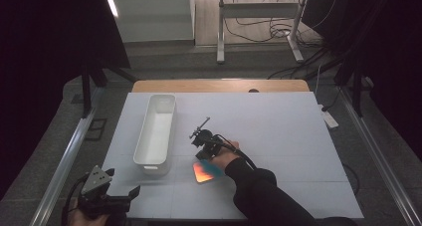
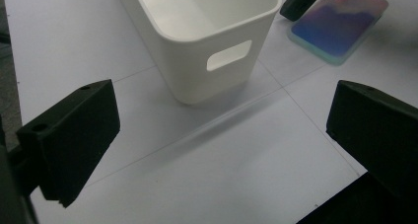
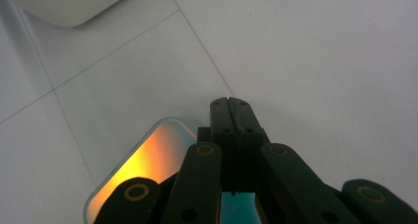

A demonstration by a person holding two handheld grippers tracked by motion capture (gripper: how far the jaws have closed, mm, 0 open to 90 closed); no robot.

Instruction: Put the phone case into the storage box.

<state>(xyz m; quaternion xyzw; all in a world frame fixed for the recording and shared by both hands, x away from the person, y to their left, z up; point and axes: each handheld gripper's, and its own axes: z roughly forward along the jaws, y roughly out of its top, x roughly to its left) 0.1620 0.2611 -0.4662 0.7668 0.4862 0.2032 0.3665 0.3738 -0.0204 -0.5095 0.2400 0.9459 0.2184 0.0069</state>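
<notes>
A white counter is carrying a long white bin and, just beside it, a flat orange-and-blue card.

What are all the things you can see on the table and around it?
Bin: one, white, long and empty, left part of the table.
Card: one flat rounded piece, orange to blue, right of the bin, under the right gripper.
Table: one, white top with thin lines, wooden edge at the far side.
Frame: one, grey metal legs, on the floor behind the table, cables beside it.
Left gripper: one, black, jaws wide open, near left corner.
Right gripper: one, black, jaws shut, over the card.
</notes>
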